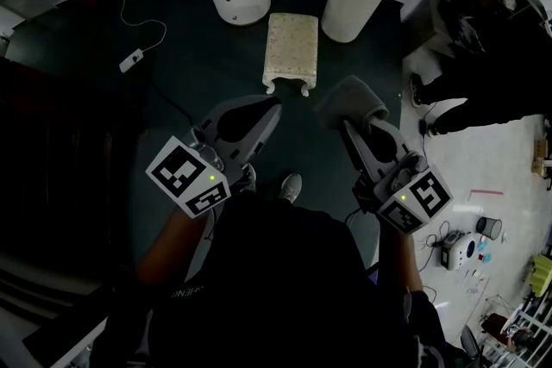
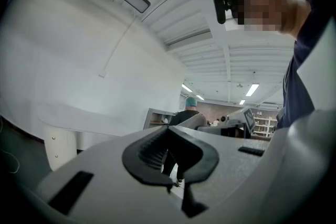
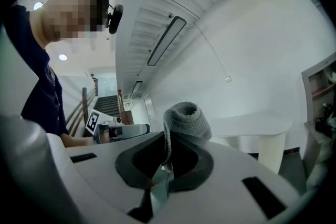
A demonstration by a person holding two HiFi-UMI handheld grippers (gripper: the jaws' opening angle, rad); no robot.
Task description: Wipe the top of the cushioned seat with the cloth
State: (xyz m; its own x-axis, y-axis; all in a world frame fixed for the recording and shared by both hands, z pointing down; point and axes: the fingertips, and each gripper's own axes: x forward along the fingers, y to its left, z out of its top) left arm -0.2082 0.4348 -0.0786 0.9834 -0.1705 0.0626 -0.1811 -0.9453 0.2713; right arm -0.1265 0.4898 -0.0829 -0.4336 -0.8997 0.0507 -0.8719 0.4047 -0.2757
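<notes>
Wiping not begun: right gripper (image 1: 348,127) clenched on grey cloth (image 1: 349,99), left gripper (image 1: 269,106) closed empty, cushioned seat (image 1: 290,49) untouched at 12 o'clock.

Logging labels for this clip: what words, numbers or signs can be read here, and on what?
No text reads clearly.
Print on the person's dark top: too small and dim to read.
Left marker cube, right marker cube: square patterns only, no letters.
</notes>
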